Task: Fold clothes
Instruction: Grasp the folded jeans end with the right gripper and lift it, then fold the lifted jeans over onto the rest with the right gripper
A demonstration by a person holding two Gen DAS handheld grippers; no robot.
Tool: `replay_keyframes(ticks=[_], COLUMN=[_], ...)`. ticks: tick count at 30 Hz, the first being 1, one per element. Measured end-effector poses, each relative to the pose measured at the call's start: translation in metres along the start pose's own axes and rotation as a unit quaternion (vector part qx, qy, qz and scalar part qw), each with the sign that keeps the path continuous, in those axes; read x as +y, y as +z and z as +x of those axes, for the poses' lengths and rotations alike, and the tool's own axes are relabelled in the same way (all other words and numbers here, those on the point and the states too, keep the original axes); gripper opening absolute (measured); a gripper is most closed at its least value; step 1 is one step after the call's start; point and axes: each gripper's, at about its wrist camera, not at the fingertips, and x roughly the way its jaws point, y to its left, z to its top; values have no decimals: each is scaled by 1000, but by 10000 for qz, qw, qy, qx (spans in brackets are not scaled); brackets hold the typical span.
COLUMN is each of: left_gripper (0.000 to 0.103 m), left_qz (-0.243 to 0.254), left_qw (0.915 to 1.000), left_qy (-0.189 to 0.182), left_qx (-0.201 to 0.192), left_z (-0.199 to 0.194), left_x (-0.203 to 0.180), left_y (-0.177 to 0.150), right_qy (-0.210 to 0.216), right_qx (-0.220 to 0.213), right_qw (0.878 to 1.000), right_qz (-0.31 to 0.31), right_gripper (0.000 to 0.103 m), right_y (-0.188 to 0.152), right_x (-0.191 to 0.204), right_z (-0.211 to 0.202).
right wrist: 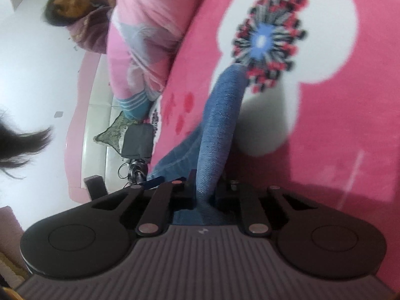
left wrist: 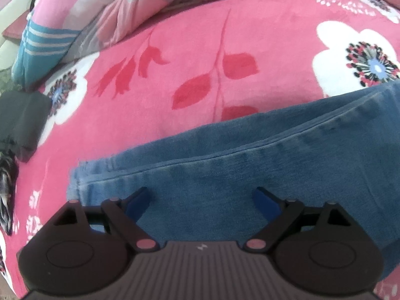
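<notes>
1. The jeans [left wrist: 225, 165] are being spread across the pink floral blanket [left wrist: 175, 50], their long axis running sideways in front of the left gripper [left wrist: 200, 200].
2. A fold of the jeans [right wrist: 220, 115] is being pinched by the clenched right gripper [right wrist: 203, 195], rising off the blanket.
3. The left gripper is being held released just above the jeans, near the hem, nothing grasped.
4. A rumpled quilt [left wrist: 100, 20] is lying beyond the jeans.

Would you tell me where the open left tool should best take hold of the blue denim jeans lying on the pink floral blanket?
Probably the hemmed leg end of the blue denim jeans, approached from above: it lies flat on the pink floral blanket, its free edge just ahead of the left tool.
</notes>
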Motion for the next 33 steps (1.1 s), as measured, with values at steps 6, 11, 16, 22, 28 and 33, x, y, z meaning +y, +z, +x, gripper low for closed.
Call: replay_keyframes(ticks=[6, 11, 16, 22, 28, 33], left_gripper=[89, 89, 89, 87, 87, 87], left_qz=[657, 1450, 1550, 1783, 2168, 2051], left_qw=[9960, 9861, 9818, 9703, 9579, 9577], left_qy=[-270, -205, -354, -781, -1102, -1209], left_qx=[-542, -789, -1041, -1438, -1527, -1615], left_z=[-20, -8, -9, -26, -8, -20], left_x=[3, -20, -12, 4, -12, 11], left_y=[-18, -42, -51, -51, -51, -60], right_qy=[94, 163, 280, 383, 383, 342], right_qx=[-61, -65, -91, -319, -656, -878], right_qw=[9996, 9988, 9984, 9979, 9969, 9955], right_qz=[-269, -458, -479, -405, -185, -95], right_gripper=[11, 11, 11, 11, 11, 11], right_y=[-5, -10, -20, -38, -61, -78], right_x=[36, 65, 96, 129, 148, 162], right_z=[-3, -1, 16, 38, 53, 74])
